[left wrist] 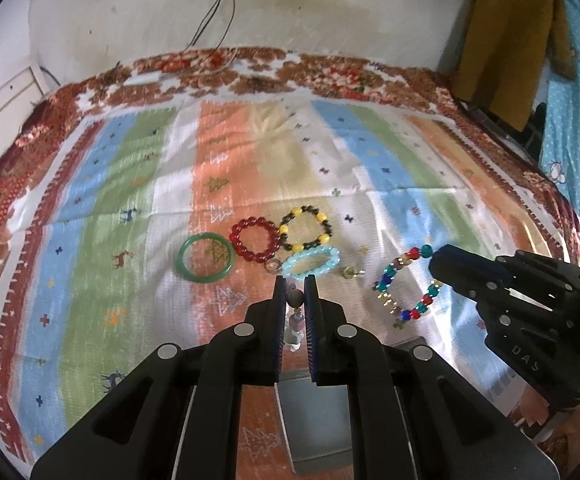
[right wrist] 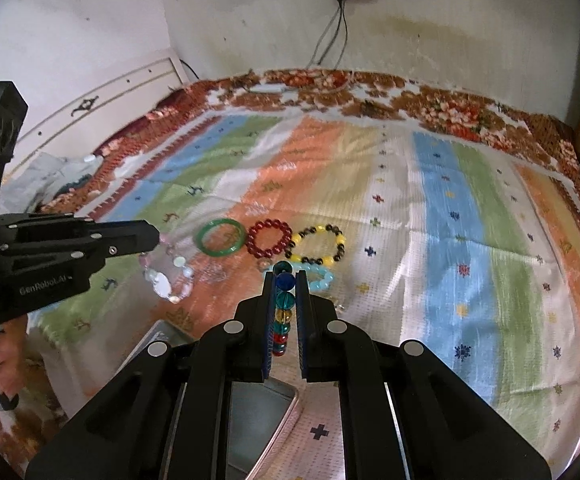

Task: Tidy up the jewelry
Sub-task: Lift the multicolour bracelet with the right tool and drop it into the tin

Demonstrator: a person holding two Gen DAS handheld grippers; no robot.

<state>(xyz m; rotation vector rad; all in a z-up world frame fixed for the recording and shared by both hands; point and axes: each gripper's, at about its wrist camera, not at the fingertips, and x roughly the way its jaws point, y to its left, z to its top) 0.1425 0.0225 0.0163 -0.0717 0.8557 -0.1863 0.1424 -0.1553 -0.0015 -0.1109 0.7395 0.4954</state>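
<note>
Hiding much of their clamped bracelets: left gripper [left wrist: 294, 286] jaws on pale beads [right wrist: 166, 276], right gripper [right wrist: 284, 282] jaws on multicolored beads [left wrist: 404, 284].

Each camera sits just behind its own gripper and looks forward and steeply down along the fingers, close above the bed [left wrist: 130, 208]. The left wrist view catches the right gripper [left wrist: 436, 266] at its right edge; the right wrist view catches the left gripper [right wrist: 155, 236] at its left edge. Both share the striped cloth and the row of bracelets (green bangle [left wrist: 205, 257], red beads [right wrist: 270, 238]) before the wall.
</note>
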